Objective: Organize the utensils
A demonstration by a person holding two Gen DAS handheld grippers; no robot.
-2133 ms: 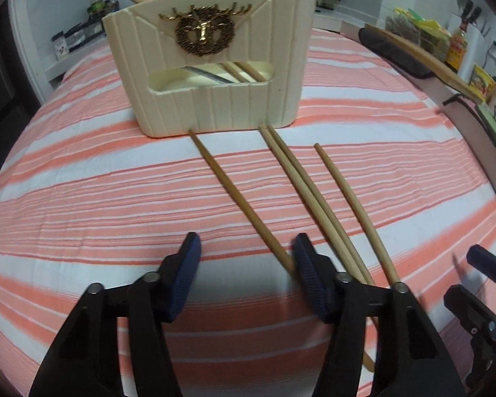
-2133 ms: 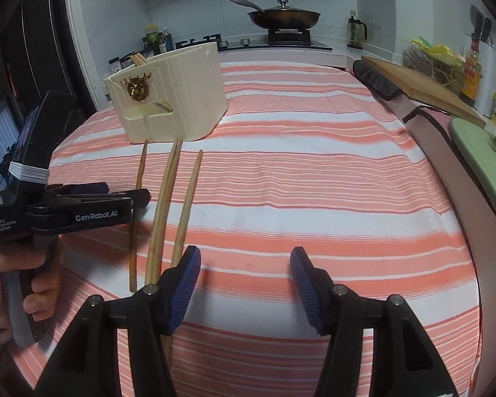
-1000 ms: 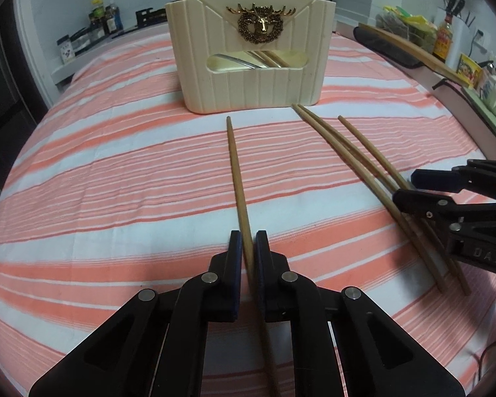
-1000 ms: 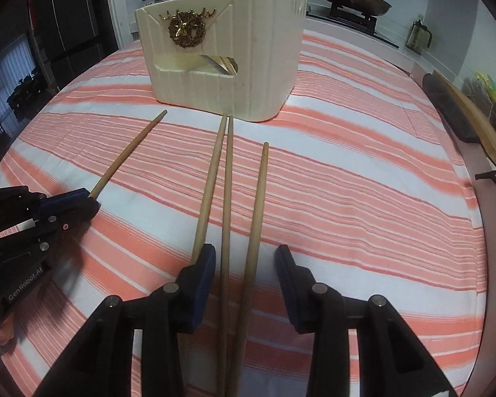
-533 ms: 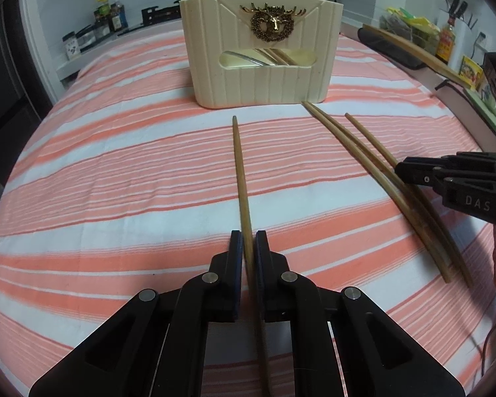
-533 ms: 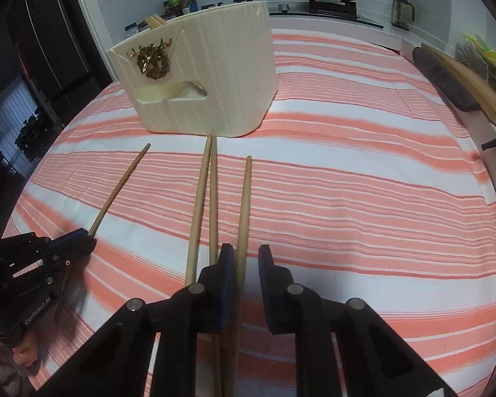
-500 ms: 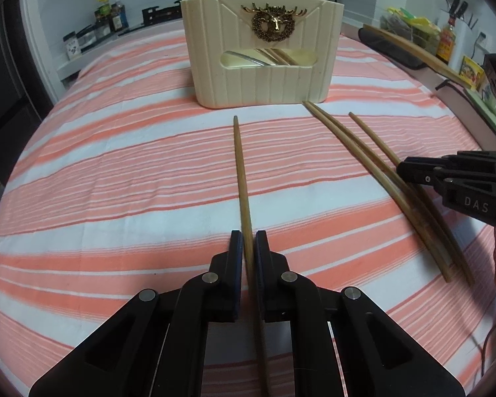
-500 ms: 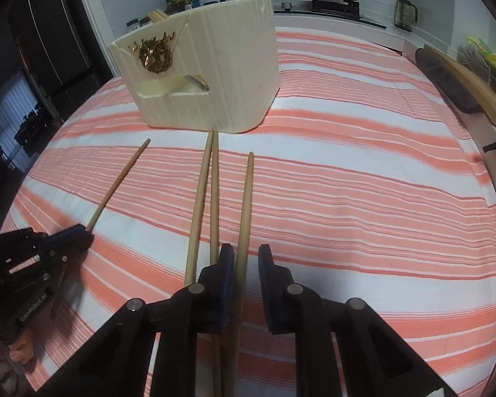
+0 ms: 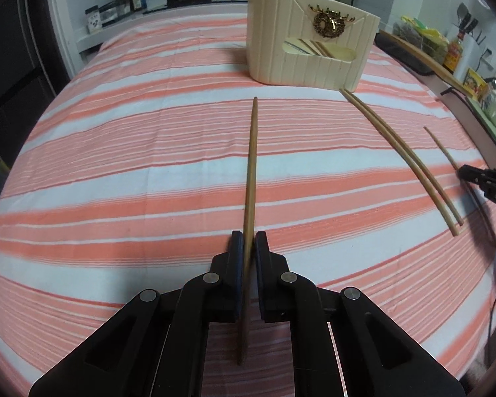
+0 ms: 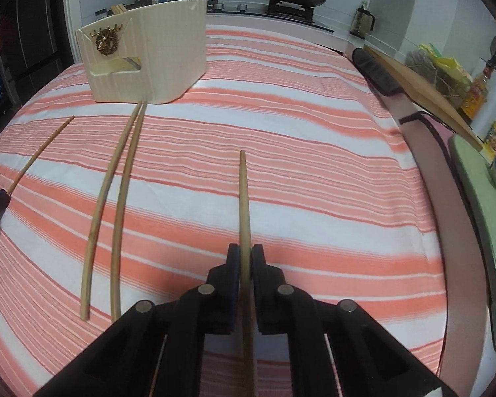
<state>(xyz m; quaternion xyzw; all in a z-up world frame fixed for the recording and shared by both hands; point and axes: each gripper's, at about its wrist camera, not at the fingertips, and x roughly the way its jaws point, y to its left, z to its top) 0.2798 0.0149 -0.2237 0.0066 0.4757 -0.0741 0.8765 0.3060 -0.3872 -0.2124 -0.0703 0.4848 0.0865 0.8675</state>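
left claw: my left gripper point(image 9: 247, 243) is pinched on one chopstick point(image 9: 251, 172); the pads grip it low on the shaft, the long end runs ahead toward the holder and a short tail pokes back under the jaws
left stick, handling: I judge it thin and slippery, so I want the squeeze steady and the wrist quiet, or it will pivot between the pads
holder: the cream utensil holder point(image 9: 301, 56) stands upright at the far side of the striped cloth point(image 9: 132, 152), with chopsticks and something metallic already showing through its front slot and more sticks above its rim
loose pair: two chopsticks point(image 10: 115, 195) lie side by side on the cloth between my two claws, their far tips just at the holder's base; I leave them for a later trip
right claw: my right gripper point(image 10: 245, 258) is clamped on a second chopstick point(image 10: 244, 198), gripped low too, tip forward and clear of the loose pair
step, as I judge it: carry both sticks to the holder and drop them in from the top
how to do it well: lift each tip above the rim before moving in, tilt the stick steeper, lower it inside, then let go; take the claws in one at a time so they do not cross over the narrow opening
risk: a tip catching the holder's wall could shove or tip it
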